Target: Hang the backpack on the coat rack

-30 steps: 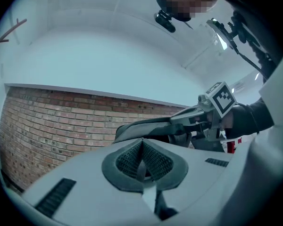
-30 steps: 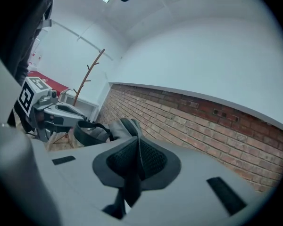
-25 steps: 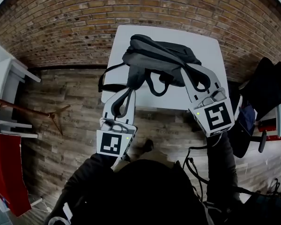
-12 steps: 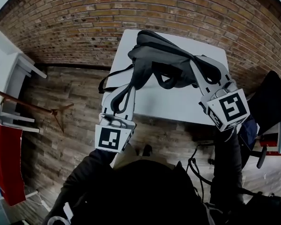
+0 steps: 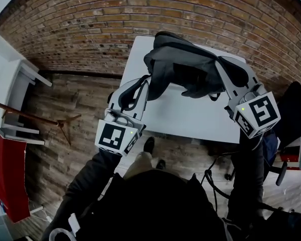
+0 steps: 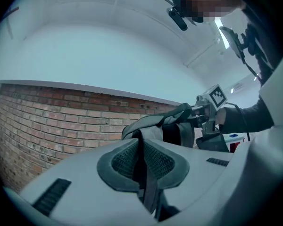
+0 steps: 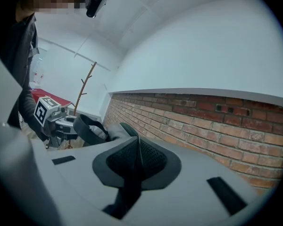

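Note:
The dark grey backpack (image 5: 183, 67) hangs in the air over the white table (image 5: 190, 119), held from both sides. My left gripper (image 5: 142, 83) is shut on a grey shoulder strap (image 6: 148, 182), which runs down between its pads. My right gripper (image 5: 222, 65) is shut on a dark strap (image 7: 131, 173) at the pack's other side. From the left gripper view the pack's body (image 6: 172, 126) shows ahead, with the right gripper (image 6: 212, 102) beyond it. The wooden coat rack (image 7: 84, 86) stands by the white wall; its foot (image 5: 60, 122) shows at the left of the head view.
A brick wall (image 5: 90, 29) runs behind the table. At the left stand a white shelf (image 5: 15, 84) and a red panel (image 5: 7, 179). A black chair (image 5: 291, 114) and loose cables (image 5: 215, 185) are at the right. The floor is wooden planks (image 5: 55, 149).
Both grippers have moved up and away from me with the backpack. It lay spread on the table before and now hangs bunched between them.

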